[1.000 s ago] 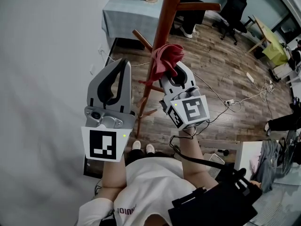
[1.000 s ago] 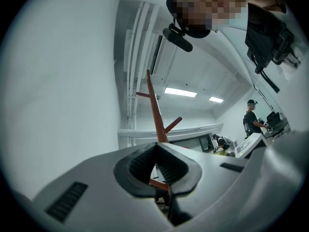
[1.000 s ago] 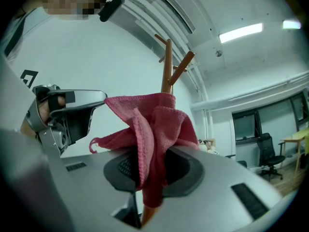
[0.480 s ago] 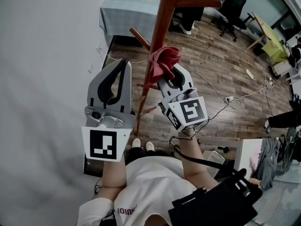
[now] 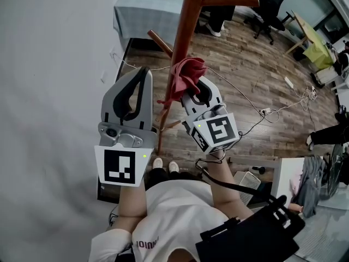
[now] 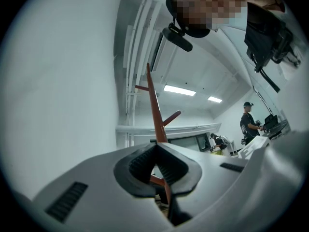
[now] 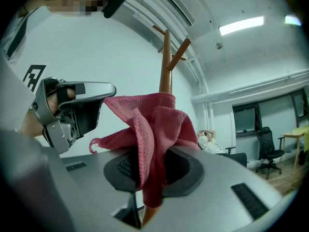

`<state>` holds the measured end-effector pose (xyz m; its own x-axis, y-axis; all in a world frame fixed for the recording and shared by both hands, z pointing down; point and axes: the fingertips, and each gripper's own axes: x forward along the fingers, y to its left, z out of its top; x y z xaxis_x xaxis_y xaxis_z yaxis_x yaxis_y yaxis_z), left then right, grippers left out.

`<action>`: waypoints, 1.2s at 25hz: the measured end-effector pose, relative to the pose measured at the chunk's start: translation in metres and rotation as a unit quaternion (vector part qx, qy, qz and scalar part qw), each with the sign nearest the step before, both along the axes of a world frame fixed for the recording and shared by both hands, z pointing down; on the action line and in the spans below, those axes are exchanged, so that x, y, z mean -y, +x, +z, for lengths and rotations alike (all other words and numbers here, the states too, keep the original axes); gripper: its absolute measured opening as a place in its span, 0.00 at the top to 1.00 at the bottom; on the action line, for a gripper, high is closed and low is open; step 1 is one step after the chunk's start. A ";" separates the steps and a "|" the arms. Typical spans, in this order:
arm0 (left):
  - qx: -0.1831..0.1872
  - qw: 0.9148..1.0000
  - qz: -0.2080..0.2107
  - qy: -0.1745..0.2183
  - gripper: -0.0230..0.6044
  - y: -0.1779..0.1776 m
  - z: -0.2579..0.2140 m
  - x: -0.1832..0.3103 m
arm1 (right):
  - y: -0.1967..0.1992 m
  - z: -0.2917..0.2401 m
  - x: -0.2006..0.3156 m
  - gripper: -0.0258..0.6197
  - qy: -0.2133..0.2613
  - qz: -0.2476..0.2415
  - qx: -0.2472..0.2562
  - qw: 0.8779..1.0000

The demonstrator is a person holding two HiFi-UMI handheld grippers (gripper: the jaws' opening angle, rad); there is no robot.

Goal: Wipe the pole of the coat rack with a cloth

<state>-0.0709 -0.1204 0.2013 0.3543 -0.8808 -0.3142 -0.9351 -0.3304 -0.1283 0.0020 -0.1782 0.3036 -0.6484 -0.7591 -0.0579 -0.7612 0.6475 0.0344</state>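
The reddish-brown pole [image 5: 186, 29] of the coat rack runs from the top of the head view down toward the floor. A red cloth [image 5: 186, 74] lies against its right side, and my right gripper [image 5: 192, 87] is shut on that cloth. In the right gripper view the cloth [image 7: 155, 122] bunches out of the right gripper [image 7: 150, 154], and the pole [image 7: 166, 74] rises behind it. My left gripper [image 5: 143, 73] hangs just left of the pole, shut and holding nothing. In the left gripper view the pole [image 6: 153, 108] stands beyond the left gripper [image 6: 155, 148].
A white wall [image 5: 49, 64] fills the left side. Pegs [image 5: 161, 41] stick out of the pole. Beyond are a cloth-covered table [image 5: 143, 14], an office chair [image 5: 270, 9] and cables [image 5: 272, 112] on the wood floor. A second person [image 6: 250, 122] stands far off.
My right gripper and the red cloth have slid a little down the pole, away from the lower peg. The left gripper has stayed where it was.
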 end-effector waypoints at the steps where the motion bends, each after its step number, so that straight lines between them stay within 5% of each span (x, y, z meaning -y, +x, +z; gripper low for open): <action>1: 0.000 1.000 0.000 -0.001 0.94 0.000 0.001 0.000 | 0.000 0.002 -0.001 0.82 -0.002 0.000 0.000 1.000; 30: -0.017 1.000 0.002 -0.017 0.94 -0.013 0.018 0.004 | -0.001 0.061 -0.004 0.82 -0.064 0.010 -0.049 0.997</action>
<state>-0.0844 -0.1245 0.2195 0.3463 -0.8902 -0.2960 -0.9378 -0.3369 -0.0840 0.0010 -0.1739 0.3646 -0.6307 -0.7692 0.1021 -0.7712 0.6360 0.0272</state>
